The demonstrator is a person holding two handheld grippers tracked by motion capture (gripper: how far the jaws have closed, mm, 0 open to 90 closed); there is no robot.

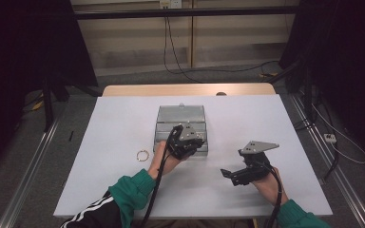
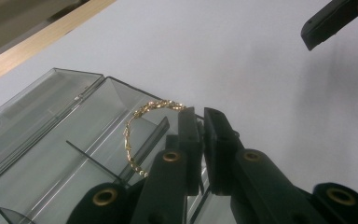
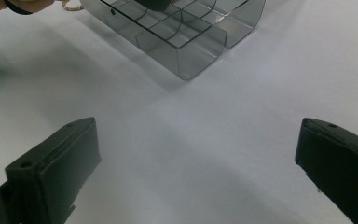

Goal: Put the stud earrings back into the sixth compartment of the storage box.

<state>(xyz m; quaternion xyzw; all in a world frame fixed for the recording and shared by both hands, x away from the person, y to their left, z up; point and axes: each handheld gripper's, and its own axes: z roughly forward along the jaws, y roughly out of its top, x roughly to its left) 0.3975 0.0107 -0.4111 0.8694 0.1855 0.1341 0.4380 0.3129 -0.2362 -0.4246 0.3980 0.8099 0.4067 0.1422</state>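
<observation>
A clear plastic compartment box [image 1: 180, 115] stands open at the table's middle. My left gripper [image 1: 196, 143] hovers over its near right part, shut on a thin gold chain bracelet [image 2: 131, 135] that arcs from the closed jaw tips [image 2: 202, 115] down over a divider of the box [image 2: 51, 140]. A second gold bracelet [image 1: 142, 155] lies as a ring on the white table, left of the box. My right gripper [image 1: 231, 175] rests low at the right front, open, its fingers [image 3: 60, 158] wide apart over bare table; it faces the box [image 3: 186, 42].
The white table [image 1: 123, 118] has free room on both sides of the box. A wooden edge [image 1: 185, 89] runs along the far side. Cables and dark stands are on the floor beyond. A person's green sleeves [image 1: 130, 190] come in from the bottom.
</observation>
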